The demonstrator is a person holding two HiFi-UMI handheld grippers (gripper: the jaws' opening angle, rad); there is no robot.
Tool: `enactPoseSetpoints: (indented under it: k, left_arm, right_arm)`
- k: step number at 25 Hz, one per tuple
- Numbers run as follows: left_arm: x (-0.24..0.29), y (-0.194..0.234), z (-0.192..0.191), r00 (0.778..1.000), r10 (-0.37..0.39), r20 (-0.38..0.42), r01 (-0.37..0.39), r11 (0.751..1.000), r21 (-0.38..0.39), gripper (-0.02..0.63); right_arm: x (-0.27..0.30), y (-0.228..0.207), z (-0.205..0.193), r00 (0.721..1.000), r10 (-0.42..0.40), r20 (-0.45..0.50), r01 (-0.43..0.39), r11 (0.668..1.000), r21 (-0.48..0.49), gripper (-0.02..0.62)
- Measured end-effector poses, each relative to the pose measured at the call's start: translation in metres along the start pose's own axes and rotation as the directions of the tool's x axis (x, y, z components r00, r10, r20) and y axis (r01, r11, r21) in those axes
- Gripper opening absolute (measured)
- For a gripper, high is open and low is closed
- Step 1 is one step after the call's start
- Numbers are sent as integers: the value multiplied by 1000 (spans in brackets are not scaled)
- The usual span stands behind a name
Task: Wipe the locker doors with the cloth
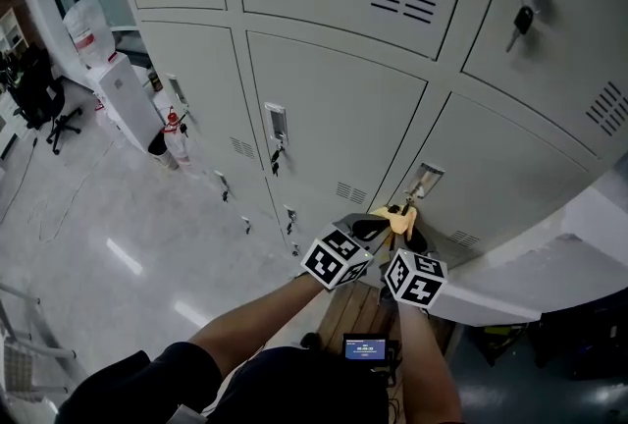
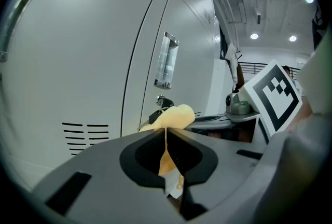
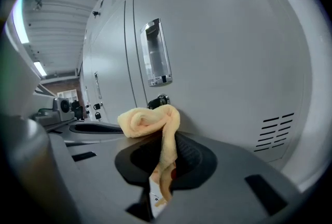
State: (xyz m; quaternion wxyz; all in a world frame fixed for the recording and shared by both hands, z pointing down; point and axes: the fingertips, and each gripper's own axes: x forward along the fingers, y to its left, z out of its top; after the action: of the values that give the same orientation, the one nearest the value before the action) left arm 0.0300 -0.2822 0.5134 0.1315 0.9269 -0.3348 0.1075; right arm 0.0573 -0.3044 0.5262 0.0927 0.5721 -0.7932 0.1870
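Grey locker doors (image 1: 324, 118) — left hand-held gripper (image 2: 166, 134) and right hand-held gripper (image 3: 167, 141) both clamp the yellow cloth (image 1: 395, 215).

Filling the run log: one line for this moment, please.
left gripper: jaws shut on cloth | right gripper: jaws shut on cloth | cloth: bunched beside lock on locker door

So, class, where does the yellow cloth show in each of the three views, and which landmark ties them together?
Head view: cloth low, right of centre.
Left gripper view: cloth at centre, pinched in the jaws.
Right gripper view: cloth just left of centre, draped from the jaws.
Shared landmark: metal door plate just above the cloth.
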Motion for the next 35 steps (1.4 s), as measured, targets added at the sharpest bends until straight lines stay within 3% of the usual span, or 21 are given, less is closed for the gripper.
enactPoseSetpoints:
  k: [18,35]
  left_arm:
    - [8,10,2,999,38,9,-38,999,-25,25]
    - [46,-34,-5,1000,13,-8,-13,999,-46,25]
  right_arm:
    - [13,-7,1,998,-65,-1,65,998,15,63]
    - [-14,-59,-2,992,-129,2,129,992,11,63]
